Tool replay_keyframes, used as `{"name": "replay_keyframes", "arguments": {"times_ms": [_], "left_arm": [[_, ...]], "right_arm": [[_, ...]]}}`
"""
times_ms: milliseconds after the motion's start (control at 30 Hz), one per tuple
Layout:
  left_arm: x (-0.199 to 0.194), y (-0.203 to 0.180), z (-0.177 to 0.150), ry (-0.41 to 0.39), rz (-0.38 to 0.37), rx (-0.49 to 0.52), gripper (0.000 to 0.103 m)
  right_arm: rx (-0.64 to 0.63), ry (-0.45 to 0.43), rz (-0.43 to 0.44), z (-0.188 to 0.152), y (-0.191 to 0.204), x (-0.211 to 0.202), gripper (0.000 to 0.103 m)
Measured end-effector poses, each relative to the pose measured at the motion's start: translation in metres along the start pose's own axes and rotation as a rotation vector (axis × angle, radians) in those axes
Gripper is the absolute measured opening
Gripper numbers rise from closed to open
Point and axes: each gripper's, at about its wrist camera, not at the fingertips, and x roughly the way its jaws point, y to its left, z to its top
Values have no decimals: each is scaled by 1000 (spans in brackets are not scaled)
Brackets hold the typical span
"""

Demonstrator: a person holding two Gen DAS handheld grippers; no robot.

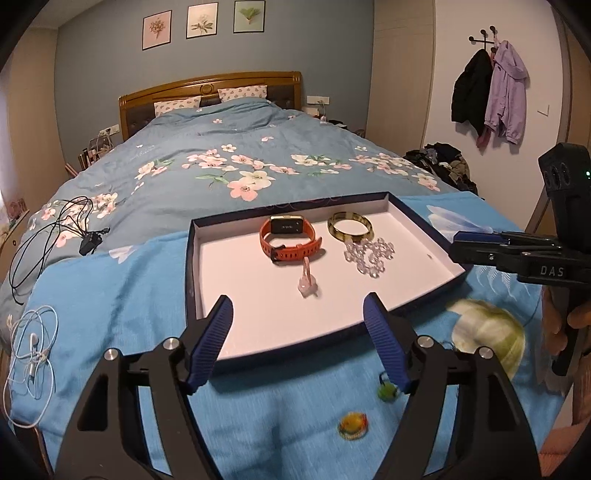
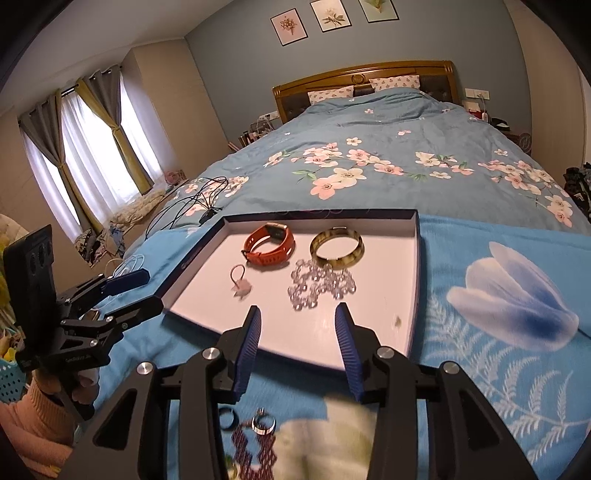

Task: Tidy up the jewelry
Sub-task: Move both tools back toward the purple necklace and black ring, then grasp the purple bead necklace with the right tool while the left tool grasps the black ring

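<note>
Both the left gripper point(image 1: 297, 325) and right gripper point(image 2: 297, 332) hang released over the tray's point(image 1: 194, 266) near edge; watch point(image 1: 290, 238), bangle point(image 1: 350, 225) and beads point(image 1: 369, 254) lie grouped far inside, while rings point(image 2: 263, 424) wait near on the bed, likely next

1. Floral duvet point(image 1: 229, 162) on a bed with a wooden headboard point(image 1: 210, 86).
2. Three botanical prints point(image 2: 328, 16) up on the wall.
3. Black cable tangle point(image 1: 55, 229), white earphones point(image 1: 33, 343).
4. Jackets point(image 1: 487, 92) on hooks.
5. Curtains point(image 2: 88, 147).
</note>
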Motion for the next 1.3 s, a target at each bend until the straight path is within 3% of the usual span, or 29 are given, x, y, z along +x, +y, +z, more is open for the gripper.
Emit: {"name": "replay_keyframes", "arguments": {"times_ms": [300, 733, 1100, 1300], "left_arm": [[-11, -6, -26, 27, -14, 0, 76], [-24, -22, -56, 64, -44, 31, 76], [-23, -31, -60, 78, -80, 51, 75], [-14, -50, -55, 97, -139, 98, 67]], "right_arm": [[-28, 11, -21, -28, 7, -20, 42], [-105, 117, -42, -71, 27, -13, 42], [-128, 157, -47, -83, 35, -9, 39], [-158, 186, -58, -88, 41, -3, 36]]}}
